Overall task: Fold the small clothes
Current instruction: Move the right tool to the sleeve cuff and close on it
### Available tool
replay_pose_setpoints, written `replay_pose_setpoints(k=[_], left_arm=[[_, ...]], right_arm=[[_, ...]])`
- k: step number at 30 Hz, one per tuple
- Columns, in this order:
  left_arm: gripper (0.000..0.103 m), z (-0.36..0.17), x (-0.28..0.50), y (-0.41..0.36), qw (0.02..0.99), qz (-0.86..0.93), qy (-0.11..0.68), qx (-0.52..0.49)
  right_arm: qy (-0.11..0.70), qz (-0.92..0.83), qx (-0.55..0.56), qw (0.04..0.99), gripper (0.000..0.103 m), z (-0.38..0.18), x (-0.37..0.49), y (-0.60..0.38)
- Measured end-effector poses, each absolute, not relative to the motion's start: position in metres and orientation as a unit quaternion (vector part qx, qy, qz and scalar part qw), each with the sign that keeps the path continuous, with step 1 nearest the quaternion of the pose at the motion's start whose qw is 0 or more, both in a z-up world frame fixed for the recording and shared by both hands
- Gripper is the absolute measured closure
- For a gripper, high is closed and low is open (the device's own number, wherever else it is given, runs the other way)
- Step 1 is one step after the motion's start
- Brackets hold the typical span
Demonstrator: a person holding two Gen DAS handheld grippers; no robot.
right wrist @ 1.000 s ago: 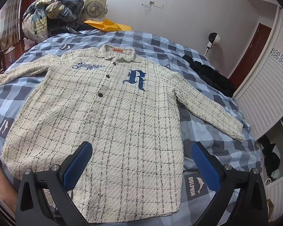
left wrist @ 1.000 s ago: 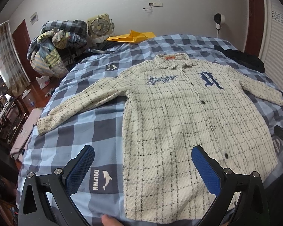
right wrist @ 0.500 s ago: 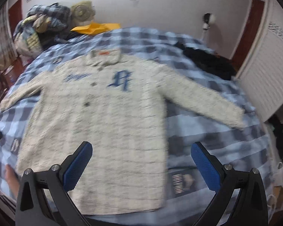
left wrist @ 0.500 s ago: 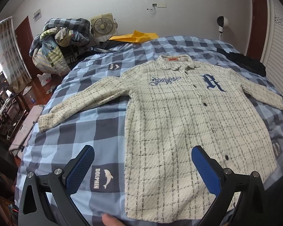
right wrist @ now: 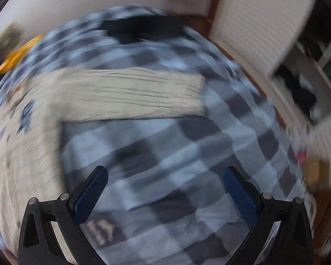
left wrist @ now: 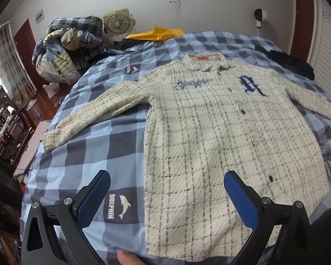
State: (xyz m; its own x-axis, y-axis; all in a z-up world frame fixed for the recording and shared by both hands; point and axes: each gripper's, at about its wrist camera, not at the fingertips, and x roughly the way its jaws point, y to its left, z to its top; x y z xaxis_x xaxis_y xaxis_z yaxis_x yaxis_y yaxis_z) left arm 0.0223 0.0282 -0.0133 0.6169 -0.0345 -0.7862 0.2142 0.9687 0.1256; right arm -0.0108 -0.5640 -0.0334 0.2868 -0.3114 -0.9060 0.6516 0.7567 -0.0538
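Observation:
A cream plaid button shirt with blue lettering lies flat, front up, on a blue checked bed, both sleeves spread out. My left gripper hovers open above the shirt's lower left hem, nothing between its blue pads. The right wrist view is blurred by motion. It shows the shirt's right sleeve stretched across the bed and the shirt body at the left edge. My right gripper is open over bare bedspread below that sleeve, holding nothing.
A pile of bedding and clothes and a small fan stand at the bed's far left. A yellow cloth and a dark garment lie near the head of the bed. White slatted doors run along the right. A fingertip shows at the bottom.
The right gripper has swung fast to the right, from over the shirt's body to the bedspread beside the right sleeve. The left gripper has shifted only slightly. Both stayed open.

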Motion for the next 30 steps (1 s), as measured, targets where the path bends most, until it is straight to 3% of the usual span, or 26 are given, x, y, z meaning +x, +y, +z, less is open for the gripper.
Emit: replay_pose_setpoints(k=[9, 18, 19, 20, 21, 23, 30], left_arm=[[0.0, -0.026, 0.034, 0.025, 0.883, -0.041, 0.452, 0.121], [0.0, -0.031, 0.037, 0.017, 0.881, -0.033, 0.449, 0.142], [0.0, -0.031, 0.037, 0.016, 0.882, -0.032, 0.448, 0.144], [0.0, -0.031, 0.036, 0.016, 0.882, -0.031, 0.446, 0.148], [0.0, -0.031, 0.035, 0.015, 0.882, -0.03, 0.445, 0.153], [0.0, -0.031, 0.034, 0.014, 0.883, -0.028, 0.441, 0.159], [0.0, -0.023, 0.033, 0.016, 0.891, -0.032, 0.428, 0.15]], right_arm=[[0.506, -0.316, 0.296, 0.746, 0.001, -0.076, 0.037, -0.668], [0.472, -0.364, 0.388, 0.703, 0.003, -0.117, 0.056, -0.69], [0.47, -0.359, 0.395, 0.703, 0.008, -0.119, 0.058, -0.69], [0.474, -0.348, 0.407, 0.699, 0.026, -0.123, 0.061, -0.688], [0.478, -0.334, 0.426, 0.692, 0.056, -0.127, 0.064, -0.687], [0.464, -0.324, 0.468, 0.679, 0.081, -0.127, 0.06, -0.689], [0.39, -0.332, 0.456, 0.727, 0.085, -0.06, 0.062, -0.7]])
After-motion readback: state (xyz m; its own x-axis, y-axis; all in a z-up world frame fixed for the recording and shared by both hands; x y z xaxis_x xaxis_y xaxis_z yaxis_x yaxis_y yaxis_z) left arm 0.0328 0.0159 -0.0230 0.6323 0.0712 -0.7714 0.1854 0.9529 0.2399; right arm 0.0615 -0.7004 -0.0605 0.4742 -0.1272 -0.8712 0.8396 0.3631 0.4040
